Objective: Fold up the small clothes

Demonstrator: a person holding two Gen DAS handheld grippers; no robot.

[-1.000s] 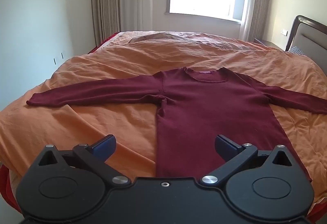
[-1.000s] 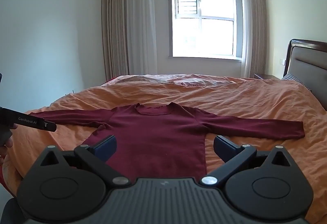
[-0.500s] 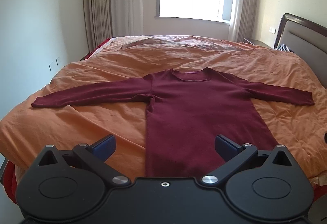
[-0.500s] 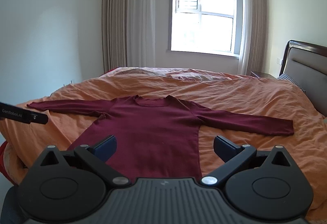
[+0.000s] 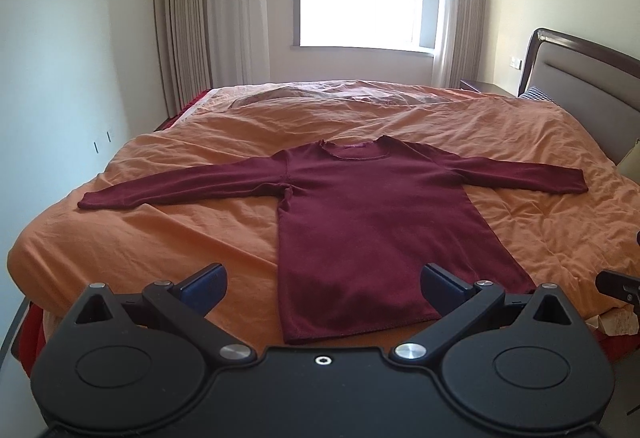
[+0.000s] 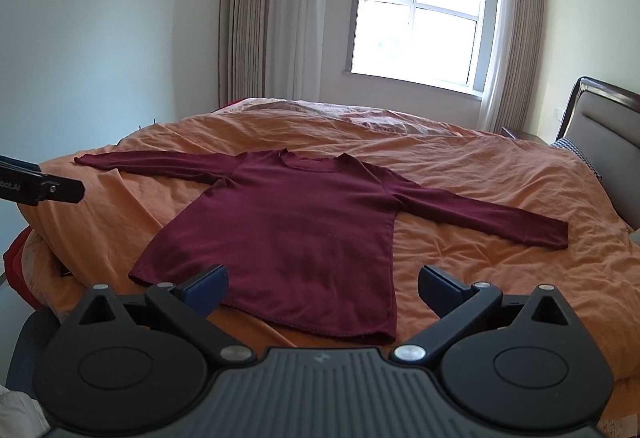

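An orange duvet (image 5: pixel 168 238) lies rumpled across the bed, a dark-framed padded headboard (image 5: pixel 580 94) with a checked pillow (image 5: pixel 538 94) stands at its right, and beige curtains (image 6: pixel 264 14) hang either side of a bright window (image 6: pixel 420 26) on the far wall.

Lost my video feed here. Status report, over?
Left hand-held gripper open, empty. Right hand-held gripper open, empty. Dark red long-sleeved top flat on orange duvet, sleeves spread, unfolded. Nothing on it.
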